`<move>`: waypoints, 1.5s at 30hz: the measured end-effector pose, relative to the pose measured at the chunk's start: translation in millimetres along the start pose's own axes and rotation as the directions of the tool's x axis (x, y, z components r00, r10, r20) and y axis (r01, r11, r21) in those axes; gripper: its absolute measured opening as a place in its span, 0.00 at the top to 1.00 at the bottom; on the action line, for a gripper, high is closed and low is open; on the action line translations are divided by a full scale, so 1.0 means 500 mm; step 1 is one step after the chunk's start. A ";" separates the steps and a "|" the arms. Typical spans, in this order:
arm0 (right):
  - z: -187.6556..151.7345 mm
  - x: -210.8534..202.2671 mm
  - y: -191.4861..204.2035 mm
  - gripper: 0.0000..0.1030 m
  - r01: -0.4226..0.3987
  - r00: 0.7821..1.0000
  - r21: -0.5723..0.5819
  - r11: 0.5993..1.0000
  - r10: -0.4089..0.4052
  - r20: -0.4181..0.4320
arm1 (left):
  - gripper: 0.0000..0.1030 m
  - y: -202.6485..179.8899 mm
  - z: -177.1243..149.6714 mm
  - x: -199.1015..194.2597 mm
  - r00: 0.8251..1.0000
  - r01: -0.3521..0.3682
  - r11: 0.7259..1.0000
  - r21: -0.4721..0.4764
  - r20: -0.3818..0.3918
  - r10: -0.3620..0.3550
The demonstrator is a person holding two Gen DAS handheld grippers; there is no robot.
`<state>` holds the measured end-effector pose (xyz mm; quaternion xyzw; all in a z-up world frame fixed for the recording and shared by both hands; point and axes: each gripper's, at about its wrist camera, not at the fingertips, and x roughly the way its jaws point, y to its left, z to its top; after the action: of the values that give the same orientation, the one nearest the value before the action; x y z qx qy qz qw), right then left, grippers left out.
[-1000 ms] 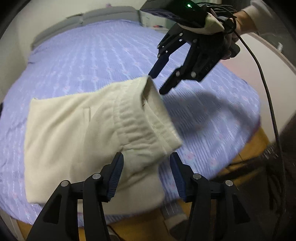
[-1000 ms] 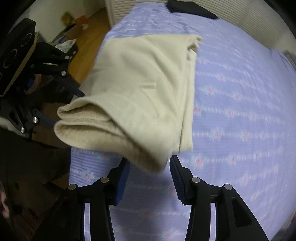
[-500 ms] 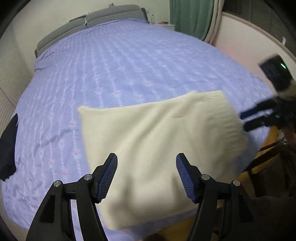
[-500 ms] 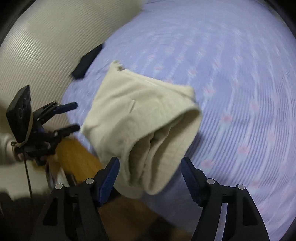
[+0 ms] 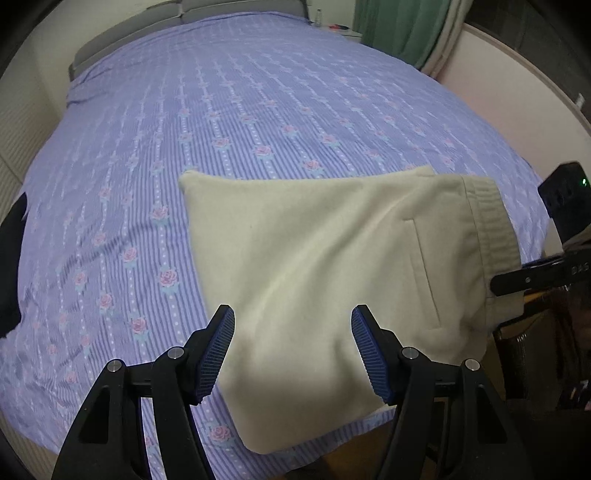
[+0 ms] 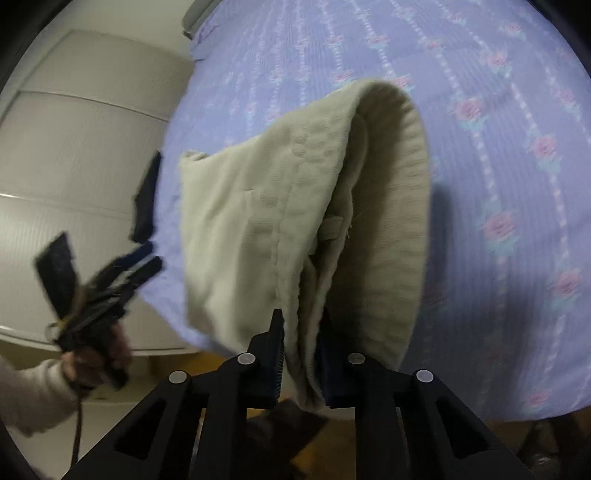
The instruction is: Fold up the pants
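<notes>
The cream pants lie folded into a rough rectangle at the near edge of the purple flowered bed. Their ribbed waistband is at the right end. My left gripper is open and empty, hovering just above the near part of the pants. My right gripper is shut on the waistband end of the pants, which opens towards the camera. The right gripper also shows at the right edge of the left wrist view. The left gripper shows blurred at the left of the right wrist view.
A dark garment lies at the left edge of the bed, also seen in the right wrist view. A grey headboard is at the far end, green curtains at the far right. Wood floor lies below the bed edge, beside a pale wardrobe.
The pants have come down from a raised, bunched hold to lie flat on the bed. My right gripper has closed on the waistband end. My left gripper has stayed open and pulled back.
</notes>
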<state>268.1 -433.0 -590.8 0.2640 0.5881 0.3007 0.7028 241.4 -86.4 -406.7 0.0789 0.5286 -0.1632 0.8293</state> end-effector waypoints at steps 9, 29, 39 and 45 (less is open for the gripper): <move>-0.009 0.015 -0.066 0.84 0.110 0.994 0.058 0.992 -0.109 -0.018 | 0.37 -0.034 0.000 0.020 1.000 0.015 0.995 0.101 -0.001 -0.015; -0.177 -0.072 0.060 0.45 0.254 0.880 0.321 0.912 -0.356 0.314 | 0.30 -0.030 0.180 0.049 0.963 0.250 0.876 0.413 -0.010 -0.270; -0.334 0.036 0.175 0.22 0.143 0.692 0.651 0.745 -0.546 0.473 | 0.19 -0.016 0.241 0.056 0.957 0.253 0.775 0.579 -0.033 -0.288; -0.342 0.077 0.123 0.22 0.039 0.667 0.696 0.717 -0.537 0.516 | 0.16 0.079 0.142 0.064 0.985 0.154 0.942 0.298 0.022 -0.168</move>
<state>97.7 -360.1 -601.0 0.4719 0.3841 -0.1594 0.7774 328.4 -77.0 -406.9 0.1545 0.4833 -0.3095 0.8042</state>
